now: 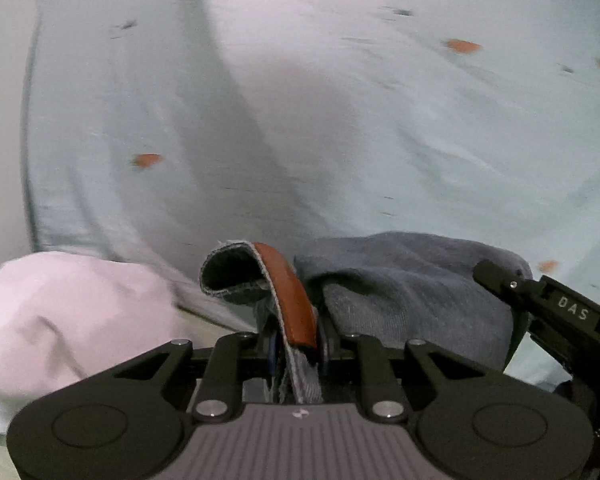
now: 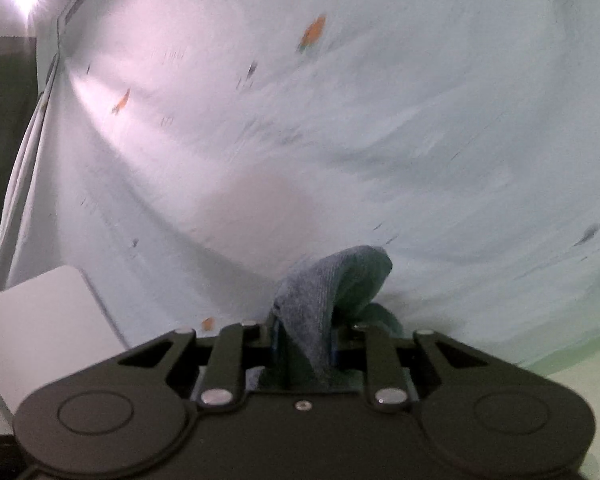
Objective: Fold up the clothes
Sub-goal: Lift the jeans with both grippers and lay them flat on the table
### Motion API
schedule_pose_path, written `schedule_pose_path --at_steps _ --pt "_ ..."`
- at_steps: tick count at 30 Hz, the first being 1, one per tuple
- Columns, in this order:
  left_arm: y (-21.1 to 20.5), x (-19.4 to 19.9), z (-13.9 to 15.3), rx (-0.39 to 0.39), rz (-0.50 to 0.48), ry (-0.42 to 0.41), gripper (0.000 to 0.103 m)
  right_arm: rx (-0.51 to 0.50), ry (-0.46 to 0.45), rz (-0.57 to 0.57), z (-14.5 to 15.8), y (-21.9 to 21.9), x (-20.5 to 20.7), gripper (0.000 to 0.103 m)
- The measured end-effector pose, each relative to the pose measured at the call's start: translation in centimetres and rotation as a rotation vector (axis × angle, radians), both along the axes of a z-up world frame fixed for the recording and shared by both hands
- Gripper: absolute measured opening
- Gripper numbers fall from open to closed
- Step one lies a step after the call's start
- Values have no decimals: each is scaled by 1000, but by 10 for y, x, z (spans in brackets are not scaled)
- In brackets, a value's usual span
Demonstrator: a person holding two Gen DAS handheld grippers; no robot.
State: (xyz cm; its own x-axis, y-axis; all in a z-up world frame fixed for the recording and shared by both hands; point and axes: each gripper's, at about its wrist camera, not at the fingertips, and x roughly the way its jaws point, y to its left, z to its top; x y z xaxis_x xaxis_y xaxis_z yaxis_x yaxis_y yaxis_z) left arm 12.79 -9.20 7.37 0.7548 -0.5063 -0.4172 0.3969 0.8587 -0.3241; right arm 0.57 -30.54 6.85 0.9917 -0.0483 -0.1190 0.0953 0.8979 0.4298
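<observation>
Stretching across nearly everything I am seeing is a pale mint-green bedsheet printed with small orange and dark motifs (image 1: 380,120), wrinkled and blurred by motion in both wrist views. Lying at the lower left of the left view is a soft white rounded bundle of cloth (image 1: 60,328); I cannot tell what it is.

I am gripping the blue-grey denim garment (image 1: 412,300) with both tools. My left gripper (image 1: 296,344) is pinching tight on a hem or waistband edge carrying a brown leather-like patch (image 1: 290,296), which is curling up between the jaws. My right gripper (image 2: 304,344) is clamping narrowly on another bunched corner of the same denim, with cloth poking up past its fingers. From the left view, the right tool is showing as a black arm at the far right, its tip touching the garment's far end.

I am judging the fold as barely begun: two edges are being held and the garment is hanging bunched rather than flat. No finished crease or folded stack is showing, so spreading, folding and smoothing are all remaining.
</observation>
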Motion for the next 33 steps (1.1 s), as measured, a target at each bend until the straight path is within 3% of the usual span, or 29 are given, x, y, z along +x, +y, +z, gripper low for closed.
schedule_pose_path --at_steps 8,13,17,23,26,29,31,33 --pt "-102 -84 3 -6 -185 -2 20 -42 -35 -183 25 -80 -116 21" --pt "-167 -123 3 -35 -248 31 19 -60 0 -265 31 -137 -178 21" --pt "-196 -144 1 -42 -235 47 18 -59 9 -251 29 -160 -189 21" --pt "-174 -153 -2 -49 -72 47 18 -54 14 -209 25 -187 -195 21" --pt "-138 -141 -7 -41 71 51 18 -51 22 -182 22 -197 -195 21" --pt "-92 -122 -19 7 241 74 18 -40 72 -103 7 -183 -164 23" --pt "-62 -109 -33 62 352 113 20 -27 147 -16 -12 -171 -136 27" --pt "-38 -95 -50 111 444 171 21 -31 229 13 -36 -156 -115 50"
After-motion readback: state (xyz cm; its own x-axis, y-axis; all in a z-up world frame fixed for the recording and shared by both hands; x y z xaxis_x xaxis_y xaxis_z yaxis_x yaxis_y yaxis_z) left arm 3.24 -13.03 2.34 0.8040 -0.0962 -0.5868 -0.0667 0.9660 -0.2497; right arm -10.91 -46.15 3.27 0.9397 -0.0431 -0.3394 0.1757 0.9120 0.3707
